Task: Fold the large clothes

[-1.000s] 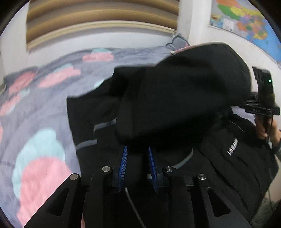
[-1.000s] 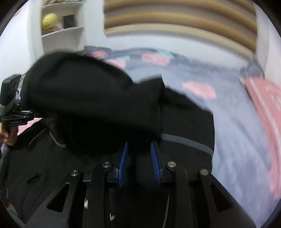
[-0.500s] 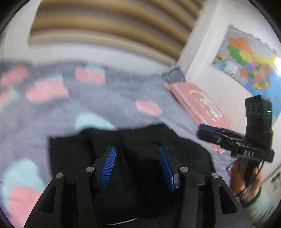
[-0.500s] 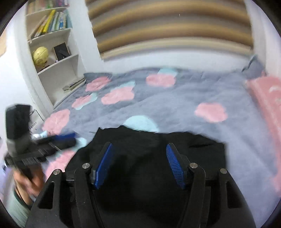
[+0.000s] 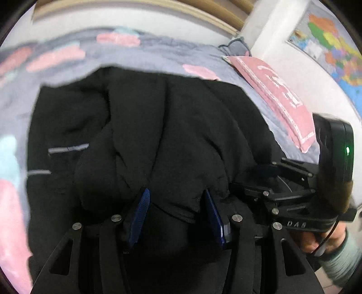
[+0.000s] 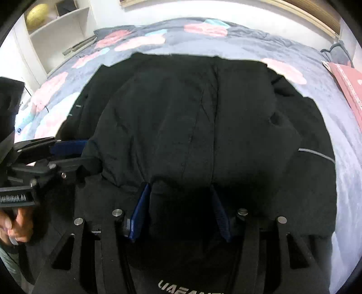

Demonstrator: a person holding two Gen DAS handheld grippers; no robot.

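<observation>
Black jacket [image 6: 203, 117] lay on the bed [image 6: 248, 43], over the grey quilt with pink and teal blobs, its near part folded back over the rest. My left hand-held gripper [image 5: 175, 209] sat at the near edge of that fold: blue pads apart, a ridge of the black fabric between them. Couldn't tell if the pads pressed on it. My right hand-held gripper [image 6: 181, 208] was just beside it on the same edge, jaws closing, dark cloth in the gap, pads not clearly on it. In the left view, the right unit showed side-on at the right, green light lit, my right hand [image 5: 316, 239] on its grip. In the right view my left hand [image 6: 15, 224] held the other unit at the left edge. Grey stripes [image 5: 67, 148] showed on the jacket's lower layer, white lettering [image 6: 187, 288] near me. Pink pillow [image 5: 278, 97] lay on the bed's right side, shelf [image 6: 56, 27] with a yellow globe [image 6: 36, 12] off to the left, map [image 5: 328, 43] on the right wall.
</observation>
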